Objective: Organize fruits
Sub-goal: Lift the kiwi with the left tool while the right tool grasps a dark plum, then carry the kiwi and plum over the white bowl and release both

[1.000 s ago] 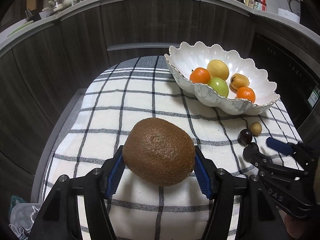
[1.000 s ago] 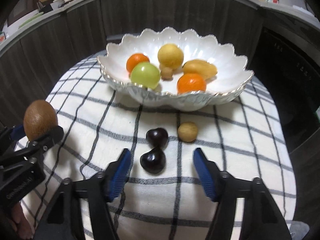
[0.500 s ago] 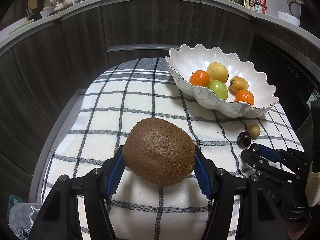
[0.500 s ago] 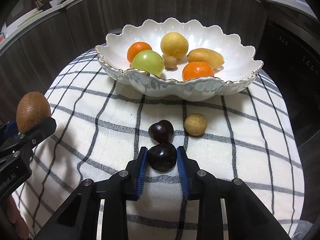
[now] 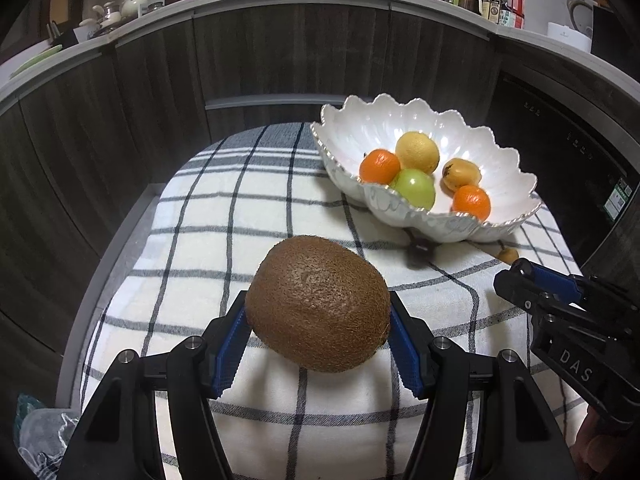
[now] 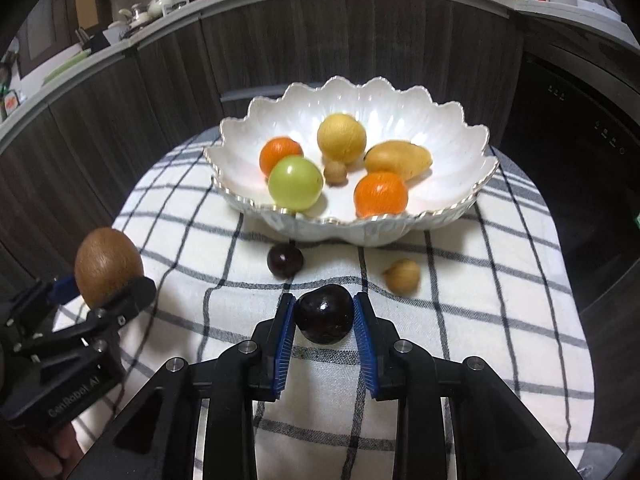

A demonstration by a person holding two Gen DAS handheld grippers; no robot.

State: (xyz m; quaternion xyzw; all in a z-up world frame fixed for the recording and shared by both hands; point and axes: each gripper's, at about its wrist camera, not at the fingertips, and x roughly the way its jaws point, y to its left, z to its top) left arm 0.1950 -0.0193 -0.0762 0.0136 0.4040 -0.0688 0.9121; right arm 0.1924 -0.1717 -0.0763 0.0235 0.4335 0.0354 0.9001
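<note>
My left gripper (image 5: 318, 340) is shut on a brown kiwi (image 5: 318, 304), held above the checked cloth (image 5: 224, 216). A dark cherry (image 6: 324, 314) sits between the blue pads of my right gripper (image 6: 324, 334), which is shut on it just above the cloth. A second dark cherry (image 6: 285, 260) and a small tan fruit (image 6: 403, 276) lie on the cloth in front of the white scalloped bowl (image 6: 448, 128). The bowl holds two oranges, a green fruit, a yellow round fruit, a yellow oblong fruit and a small tan one. The kiwi (image 6: 106, 266) and left gripper show at the left of the right wrist view.
The cloth covers a small rounded table (image 5: 132, 224) set against dark wood cabinet fronts (image 5: 280, 60). A counter above carries pots and bottles (image 5: 496, 4). A dark appliance front (image 6: 576, 128) stands at the right. A crumpled plastic bag (image 5: 40, 436) lies low at the left.
My right gripper closed on the nearer dark cherry and lifted it off the cloth toward the bowl. The other cherry has shifted closer to the bowl. The left gripper kept still with the kiwi.
</note>
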